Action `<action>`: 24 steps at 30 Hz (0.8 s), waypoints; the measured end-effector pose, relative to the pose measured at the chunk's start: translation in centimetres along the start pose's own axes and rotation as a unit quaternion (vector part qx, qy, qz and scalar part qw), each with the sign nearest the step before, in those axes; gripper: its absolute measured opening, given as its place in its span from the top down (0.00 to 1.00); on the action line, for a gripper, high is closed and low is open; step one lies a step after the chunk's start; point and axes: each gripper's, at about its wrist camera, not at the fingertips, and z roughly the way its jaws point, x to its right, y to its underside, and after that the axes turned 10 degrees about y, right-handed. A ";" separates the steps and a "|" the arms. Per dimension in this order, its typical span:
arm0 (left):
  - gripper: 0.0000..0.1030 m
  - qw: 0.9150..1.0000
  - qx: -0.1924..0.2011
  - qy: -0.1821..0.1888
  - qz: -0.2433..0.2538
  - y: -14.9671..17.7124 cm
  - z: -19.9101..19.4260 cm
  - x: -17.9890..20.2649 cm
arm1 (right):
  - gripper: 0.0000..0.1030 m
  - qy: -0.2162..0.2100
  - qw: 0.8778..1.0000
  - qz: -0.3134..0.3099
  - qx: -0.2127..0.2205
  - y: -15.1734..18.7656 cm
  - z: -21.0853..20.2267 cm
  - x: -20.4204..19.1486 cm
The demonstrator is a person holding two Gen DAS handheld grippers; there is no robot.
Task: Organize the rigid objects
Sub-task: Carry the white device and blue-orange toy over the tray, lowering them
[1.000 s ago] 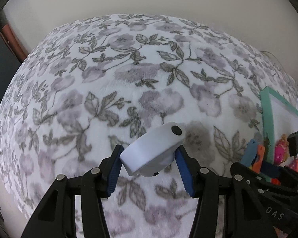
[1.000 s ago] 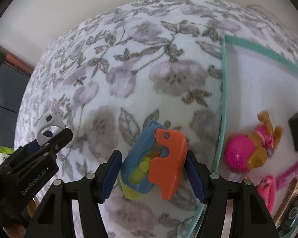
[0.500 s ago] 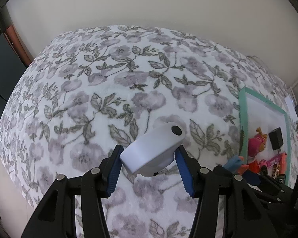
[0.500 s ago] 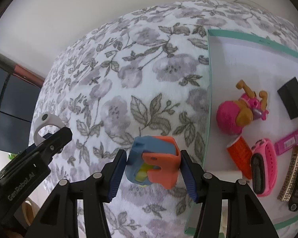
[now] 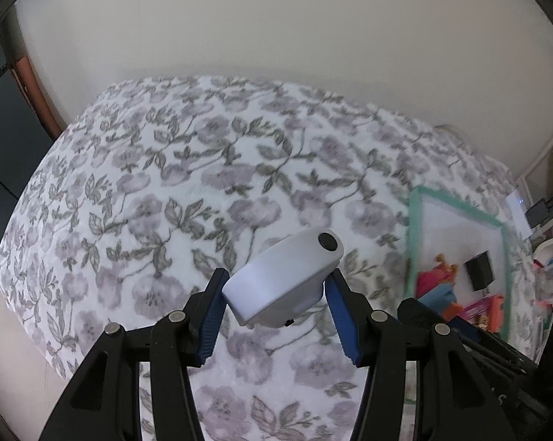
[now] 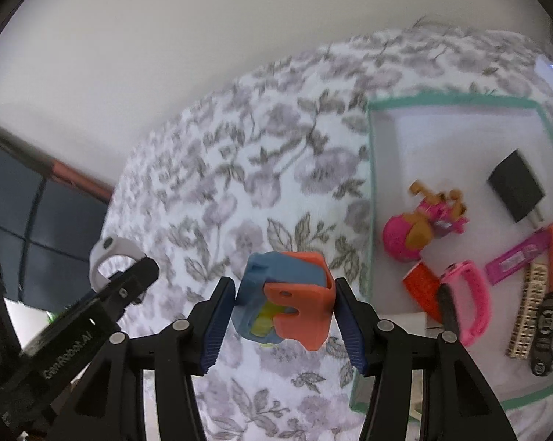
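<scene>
My left gripper (image 5: 278, 294) is shut on a white rounded plastic device (image 5: 287, 268) with a black round button, held above the flowered bedspread (image 5: 188, 191). My right gripper (image 6: 284, 296) is shut on a blue and orange toy (image 6: 287, 279) with a yellow part inside, lifted clear of the bedspread just left of the teal-rimmed white tray (image 6: 449, 101). In the right wrist view the left gripper's fingers (image 6: 129, 275) and the white device (image 6: 107, 250) show at the far left. The blue and orange toy (image 5: 441, 296) shows at the lower right of the left wrist view.
The tray holds a pink ball figure (image 6: 405, 235), a black charger (image 6: 515, 185), a pink watch (image 6: 467, 301), an orange block (image 6: 423, 286), a pink strip (image 6: 515, 257) and a dark toy car (image 6: 548, 330). A pale wall lies behind the bed; dark furniture stands at the left.
Both grippers have risen away from the bedspread with their objects. The right gripper's jaws closed in on the blue and orange toy, which turned in the grip. More of the tray shows.
</scene>
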 end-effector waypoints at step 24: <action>0.46 0.995 0.026 0.077 0.063 0.0 -1.3 16.5 | 0.44 0.144 0.971 0.085 0.170 -1.9 -13.8 12.4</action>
